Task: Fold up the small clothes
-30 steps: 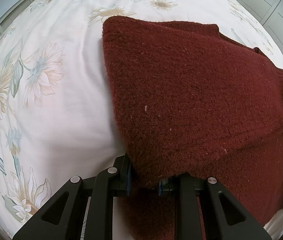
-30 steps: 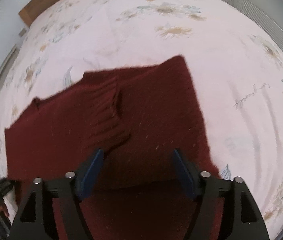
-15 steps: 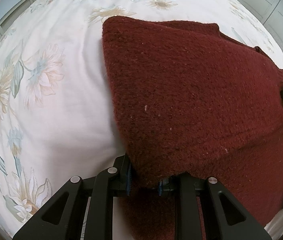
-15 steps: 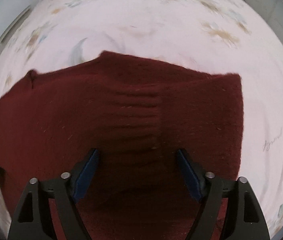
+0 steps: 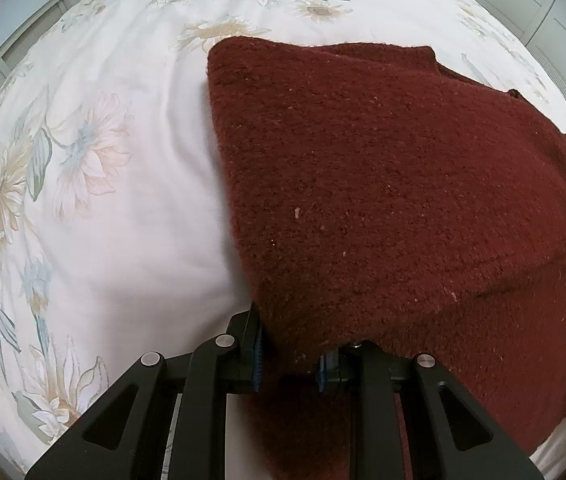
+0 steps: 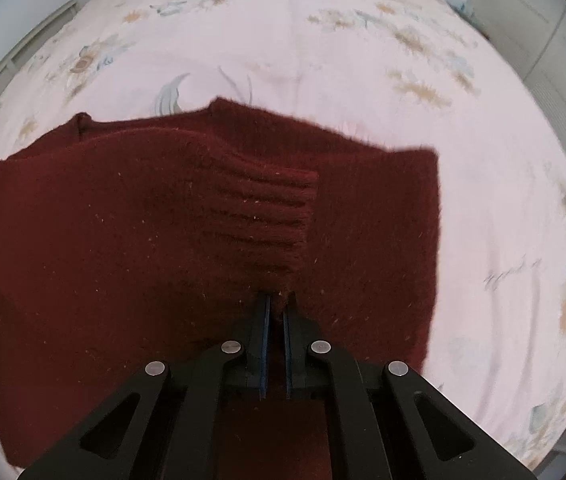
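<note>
**Both tongs clamped on dark red knit**

Left tongs point(image 5: 289, 354): nearly closed, blue pads pinched on a thick fold of the dark red sweater point(image 5: 395, 200), pointed steeply down at the bed point(image 5: 131, 208). Gripped fold lifted a little off the lower layer of the same garment, with that lower layer spread out underneath and to the right of the tongs. Sweater stretched ahead of and to the right of the left tongs, its left edge running away from the left pad across the flowered sheet. Bare floral bedding to the left of the tongs and beyond the garment's far edge. Small dark piece of the other tool seen at the sweater's far right edge in the left wrist view.

Right tongs point(image 6: 276, 306): drawn fully together, only a thin slit between the blue pads, tips nipped on a small pinch of the sweater's knit just below the ribbed cuff point(image 6: 267, 220). Cuff lying directly ahead of the tips, folded across the body of the garment. Sweater spread to both sides of the right tongs, further to the left than to the right, flat on the bed. Pale flowered sheet beyond and to the right.
</note>
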### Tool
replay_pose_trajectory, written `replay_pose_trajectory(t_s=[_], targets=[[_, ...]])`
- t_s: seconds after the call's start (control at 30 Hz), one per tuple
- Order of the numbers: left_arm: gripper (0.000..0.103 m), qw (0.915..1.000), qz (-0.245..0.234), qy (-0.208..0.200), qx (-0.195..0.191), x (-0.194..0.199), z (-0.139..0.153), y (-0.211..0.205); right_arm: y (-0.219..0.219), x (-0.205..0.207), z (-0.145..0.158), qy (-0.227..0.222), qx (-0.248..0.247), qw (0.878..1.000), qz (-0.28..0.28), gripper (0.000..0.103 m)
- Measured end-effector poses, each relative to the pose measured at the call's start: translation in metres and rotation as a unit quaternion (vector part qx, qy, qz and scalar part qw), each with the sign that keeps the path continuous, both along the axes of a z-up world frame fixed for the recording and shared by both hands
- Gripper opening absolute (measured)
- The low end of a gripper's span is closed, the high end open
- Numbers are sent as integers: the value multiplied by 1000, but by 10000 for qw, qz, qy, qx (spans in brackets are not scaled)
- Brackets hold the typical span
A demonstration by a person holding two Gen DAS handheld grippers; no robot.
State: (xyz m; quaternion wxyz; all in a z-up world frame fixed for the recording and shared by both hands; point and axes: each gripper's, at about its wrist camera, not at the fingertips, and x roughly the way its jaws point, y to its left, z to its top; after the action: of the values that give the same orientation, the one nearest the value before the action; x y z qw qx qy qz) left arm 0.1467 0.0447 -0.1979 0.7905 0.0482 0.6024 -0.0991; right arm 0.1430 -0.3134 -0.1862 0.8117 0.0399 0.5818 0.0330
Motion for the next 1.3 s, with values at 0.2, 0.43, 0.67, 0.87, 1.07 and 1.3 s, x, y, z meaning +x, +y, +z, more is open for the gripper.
replay_pose_trajectory(t_s=[0.2,0.43,0.67,0.87,1.07,1.3], targets=[[18,10000,-51,73,-15,4,0,-3,-12,-12,15,-66,240,9996,-125,5],[18,9998,-113,90,105,8,-1,-8,-14,-10,-4,133,164,9996,-179,5],[22,9998,8,74,199,7,-7,-21,-6,-12,-5,-17,-356,9993,-99,27],[87,9981,265,-134,548,0,14,-21,-9,-29,12,-290,-600,9978,-27,75],[102,9957,264,-785,412,-24,50,-26,12,-50,29,-656,-798,9941,321,86],[102,9874,-300,-1556,55,-20,78,-80,50,-50,43,-1035,-589,9915,520,87]])
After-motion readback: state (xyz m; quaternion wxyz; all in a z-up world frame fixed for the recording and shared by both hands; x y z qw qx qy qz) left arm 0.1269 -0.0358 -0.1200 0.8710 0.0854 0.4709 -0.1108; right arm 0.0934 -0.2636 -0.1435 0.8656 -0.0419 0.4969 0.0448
